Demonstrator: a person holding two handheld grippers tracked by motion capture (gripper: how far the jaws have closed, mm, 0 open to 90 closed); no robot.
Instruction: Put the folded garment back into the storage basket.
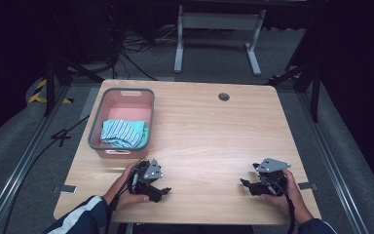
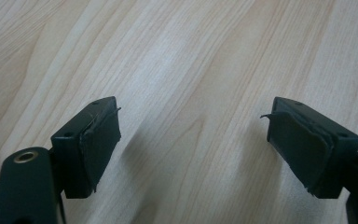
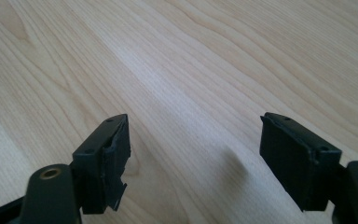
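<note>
Striped teal cloth (image 1: 122,132), perhaps several pieces, half-hidden inside grey-rimmed pink plastic basket (image 1: 97,122) upper left; left gripper (image 1: 161,193) and right gripper (image 1: 246,185) spread, empty, lower frame.

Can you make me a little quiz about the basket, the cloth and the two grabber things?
1. True or false: the striped cloth lies inside the pink basket.
2. Which gripper is nearer the basket: A the left gripper, B the right gripper?
3. Fill in: both grippers' jaws are ____, holding nothing.

Key: 1 true; 2 A; 3 open.
</note>
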